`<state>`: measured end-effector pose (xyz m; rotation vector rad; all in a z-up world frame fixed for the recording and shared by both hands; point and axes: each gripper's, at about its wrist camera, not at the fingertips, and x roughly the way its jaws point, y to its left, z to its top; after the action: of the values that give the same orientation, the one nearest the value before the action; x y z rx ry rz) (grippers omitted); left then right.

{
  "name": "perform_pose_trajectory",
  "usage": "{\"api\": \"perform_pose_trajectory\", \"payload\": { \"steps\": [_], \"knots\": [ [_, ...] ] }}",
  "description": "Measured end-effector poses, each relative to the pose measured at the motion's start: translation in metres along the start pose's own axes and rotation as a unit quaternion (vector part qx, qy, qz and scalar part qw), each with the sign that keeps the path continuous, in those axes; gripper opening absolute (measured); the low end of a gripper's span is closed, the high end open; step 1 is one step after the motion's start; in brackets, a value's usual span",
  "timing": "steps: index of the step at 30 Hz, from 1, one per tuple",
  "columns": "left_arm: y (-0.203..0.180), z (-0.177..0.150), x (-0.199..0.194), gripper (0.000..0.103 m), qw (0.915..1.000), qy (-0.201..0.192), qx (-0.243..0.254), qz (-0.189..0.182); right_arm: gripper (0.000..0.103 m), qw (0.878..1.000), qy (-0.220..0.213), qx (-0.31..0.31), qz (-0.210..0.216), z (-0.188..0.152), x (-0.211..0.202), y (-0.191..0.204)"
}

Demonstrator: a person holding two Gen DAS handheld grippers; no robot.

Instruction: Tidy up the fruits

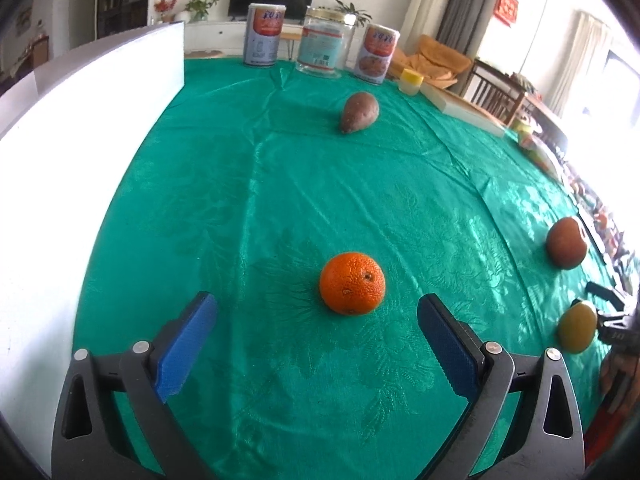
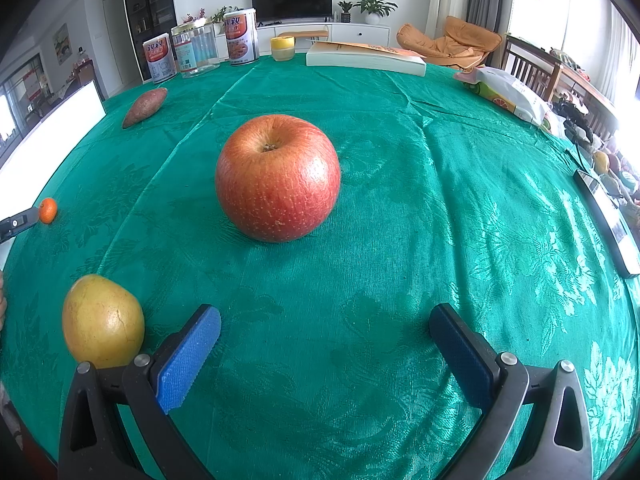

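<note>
On the green tablecloth, an orange point(image 1: 352, 283) lies just ahead of my left gripper point(image 1: 318, 320), which stands open with nothing between its blue pads. A red apple point(image 2: 277, 178) sits a short way in front of my right gripper point(image 2: 326, 330), also open and empty. A yellow pear point(image 2: 103, 321) rests beside the right gripper's left finger. The sweet potato point(image 1: 358, 112) lies farther back. In the left wrist view the apple point(image 1: 567, 242) and pear point(image 1: 577, 326) appear at the right edge. The right wrist view shows the orange point(image 2: 47, 210) small at far left.
Two tins point(image 1: 263, 34) and a clear jar point(image 1: 322, 43) stand at the table's far edge, with a yellow-lidded cup point(image 2: 282, 48) and a book point(image 2: 366, 58). A white board point(image 1: 80, 128) runs along the left. A bag point(image 2: 506, 93) and a phone point(image 2: 606, 222) lie at right.
</note>
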<state>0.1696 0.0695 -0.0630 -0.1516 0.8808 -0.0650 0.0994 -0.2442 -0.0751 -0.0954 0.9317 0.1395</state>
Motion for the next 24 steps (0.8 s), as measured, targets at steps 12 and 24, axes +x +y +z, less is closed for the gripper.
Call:
{"api": "perform_pose_trajectory", "payload": {
  "steps": [12, 24],
  "knots": [
    [-0.032, 0.010, 0.003, 0.030, 0.9981, 0.018, 0.053, 0.026, 0.102, 0.998, -0.015, 0.024, 0.060, 0.024, -0.020, -0.007],
    [-0.014, 0.024, -0.091, 0.029, 0.9988, 0.021, -0.011, -0.042, 0.069, 0.994, 0.097, -0.008, 0.043, 0.094, 0.030, 0.012]
  ]
}}
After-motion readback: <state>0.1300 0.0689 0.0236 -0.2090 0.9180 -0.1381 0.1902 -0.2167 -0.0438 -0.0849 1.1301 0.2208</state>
